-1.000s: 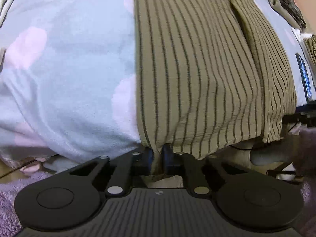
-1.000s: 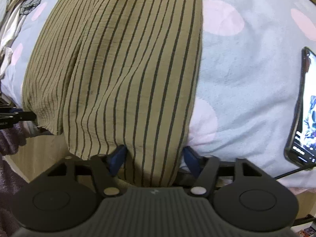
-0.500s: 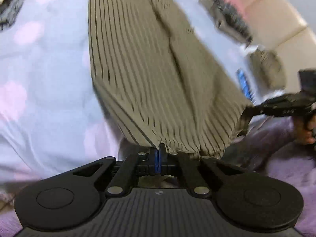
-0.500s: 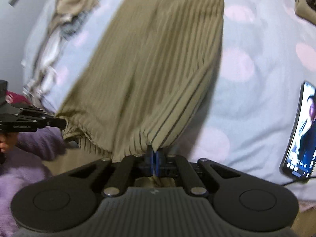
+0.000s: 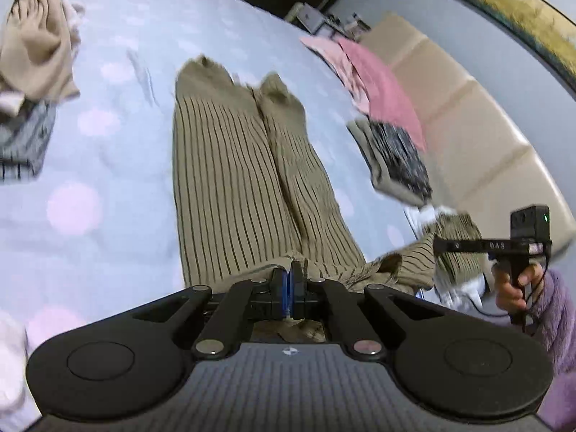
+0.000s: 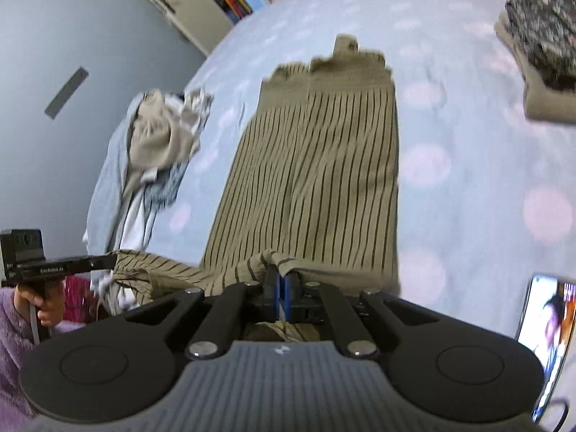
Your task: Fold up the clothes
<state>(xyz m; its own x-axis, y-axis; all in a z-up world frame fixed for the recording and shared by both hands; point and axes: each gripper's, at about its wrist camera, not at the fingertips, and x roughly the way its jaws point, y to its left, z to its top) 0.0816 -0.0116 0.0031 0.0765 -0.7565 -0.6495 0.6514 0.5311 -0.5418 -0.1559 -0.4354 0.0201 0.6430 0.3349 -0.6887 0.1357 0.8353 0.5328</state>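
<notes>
The striped pants point(image 5: 230, 180) lie long and flat on the bed point(image 5: 108, 165), which has a pale blue cover with pink dots. The left hand-held gripper point(image 5: 289, 280) is squeezed tight on the near edge of the pants, and the right hand-held gripper point(image 6: 279, 284) is squeezed tight on the same edge a little way along. A messy pile of clothes point(image 6: 162, 136) sits on the bed beside the pants. A phone point(image 6: 543, 327) lies near the right hand-held gripper.

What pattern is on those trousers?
Olive trousers with thin dark stripes, clearest in the right wrist view.
</notes>
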